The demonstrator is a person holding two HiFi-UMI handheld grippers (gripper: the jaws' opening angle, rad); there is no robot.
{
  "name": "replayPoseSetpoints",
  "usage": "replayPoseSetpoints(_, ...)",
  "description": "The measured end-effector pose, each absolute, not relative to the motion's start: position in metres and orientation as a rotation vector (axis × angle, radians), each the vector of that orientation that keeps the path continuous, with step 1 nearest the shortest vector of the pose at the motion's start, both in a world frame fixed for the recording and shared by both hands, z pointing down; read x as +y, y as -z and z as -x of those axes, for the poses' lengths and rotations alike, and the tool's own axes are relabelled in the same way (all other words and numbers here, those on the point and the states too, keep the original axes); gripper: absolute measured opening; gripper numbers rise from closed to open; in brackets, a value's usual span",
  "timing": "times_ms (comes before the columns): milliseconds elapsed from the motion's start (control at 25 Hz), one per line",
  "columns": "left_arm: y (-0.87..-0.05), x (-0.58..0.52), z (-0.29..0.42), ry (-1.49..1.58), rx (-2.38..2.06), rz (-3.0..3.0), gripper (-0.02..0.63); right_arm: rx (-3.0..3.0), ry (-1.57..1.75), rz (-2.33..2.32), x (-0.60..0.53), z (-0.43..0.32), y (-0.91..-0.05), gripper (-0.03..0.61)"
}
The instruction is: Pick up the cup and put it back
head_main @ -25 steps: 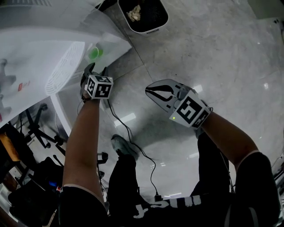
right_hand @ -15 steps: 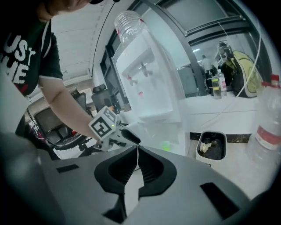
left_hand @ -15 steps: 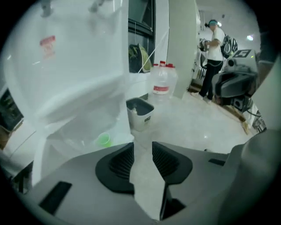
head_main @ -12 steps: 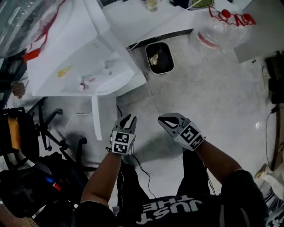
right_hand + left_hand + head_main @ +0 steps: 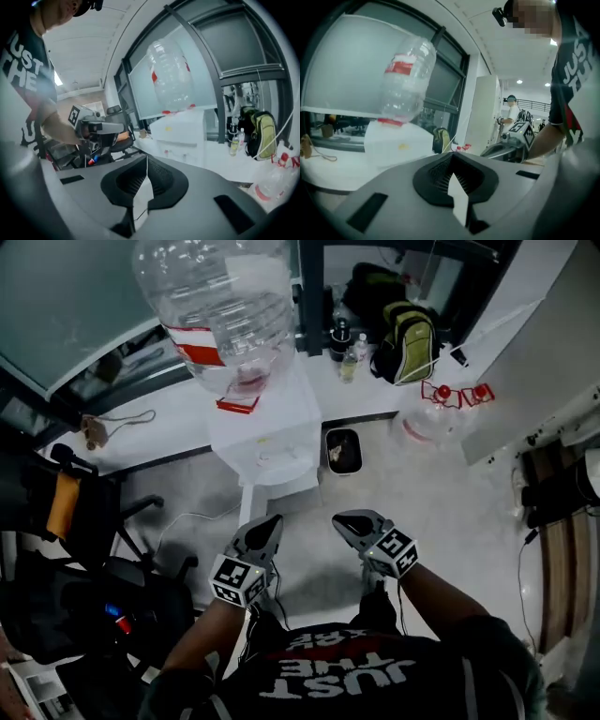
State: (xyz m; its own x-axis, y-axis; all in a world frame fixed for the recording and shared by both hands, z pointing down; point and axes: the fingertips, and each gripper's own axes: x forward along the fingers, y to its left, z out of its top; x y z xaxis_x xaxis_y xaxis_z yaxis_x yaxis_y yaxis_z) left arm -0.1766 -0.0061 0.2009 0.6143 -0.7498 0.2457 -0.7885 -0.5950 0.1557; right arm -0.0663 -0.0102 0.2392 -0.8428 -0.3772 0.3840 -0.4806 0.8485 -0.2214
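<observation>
Risk: I cannot find the cup in any view, so a reach toward the water dispenser (image 5: 267,442) at 12 o'clock would be blind, and closed jaws could knock the cup over rather than take it. The left gripper (image 5: 270,521) has just closed its jaws fully, with nothing between them. At its 3 o'clock, the right gripper (image 5: 341,518) has its jaws together and is empty.
</observation>
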Motion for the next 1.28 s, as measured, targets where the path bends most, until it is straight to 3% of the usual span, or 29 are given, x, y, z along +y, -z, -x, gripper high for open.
replayPoseSetpoints(240,-0.035,0.020,0.221,-0.082,-1.330,-2.682,0.008,-2.799,-0.324,-0.633,-0.006,0.105,-0.084,0.035)
replayPoseSetpoints(520,0.075,0.047,0.268,0.045,-1.445,-2.750,0.008,-2.885,-0.170,-0.634,-0.010,0.131,0.044,0.034)
replayPoseSetpoints(1280,0.091,0.045,0.272,0.116,-1.426,-2.729,0.008,-2.946,-0.112,-0.618,-0.011,0.137,0.080,0.034)
